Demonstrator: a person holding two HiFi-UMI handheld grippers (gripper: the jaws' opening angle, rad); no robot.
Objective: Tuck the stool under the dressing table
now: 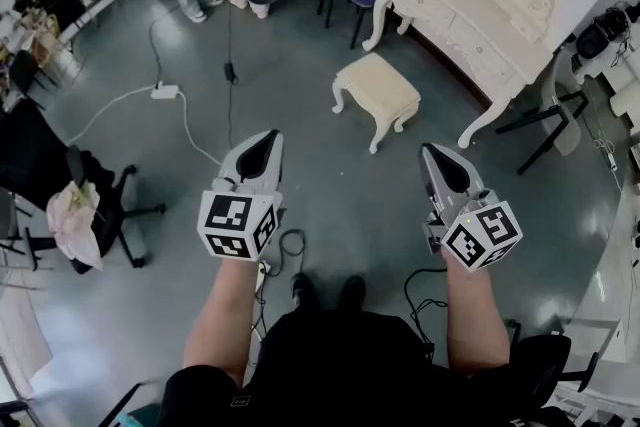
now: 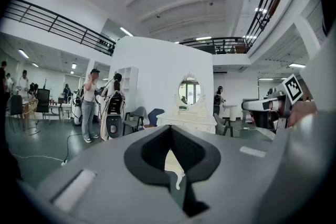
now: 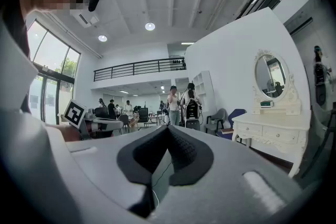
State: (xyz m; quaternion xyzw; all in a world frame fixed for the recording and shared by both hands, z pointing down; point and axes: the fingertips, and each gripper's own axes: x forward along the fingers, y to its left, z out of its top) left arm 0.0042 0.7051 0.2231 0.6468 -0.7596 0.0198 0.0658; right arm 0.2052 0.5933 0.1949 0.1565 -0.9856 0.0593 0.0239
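Grey polished floor [image 1: 330,177] fills the head view. Just above its centre the cream cushioned stool with curved carved legs [image 1: 376,93] stands upright. Its long axis runs upper left to lower right, roughly parallel to the front of the white ornate dressing table with oval mirror [image 1: 470,33] at upper right, and the two stand apart. Lower down, the left gripper [image 1: 266,139] and the right gripper [image 1: 428,151] both have their jaws together on nothing.

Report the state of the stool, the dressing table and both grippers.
stool: upright on the floor, out in front of the table, not tucked under, untouched.
dressing table: standing, drawers shut, nothing in the space beneath it.
left gripper: shut, empty, short of the stool.
right gripper: shut, empty, short of the stool.
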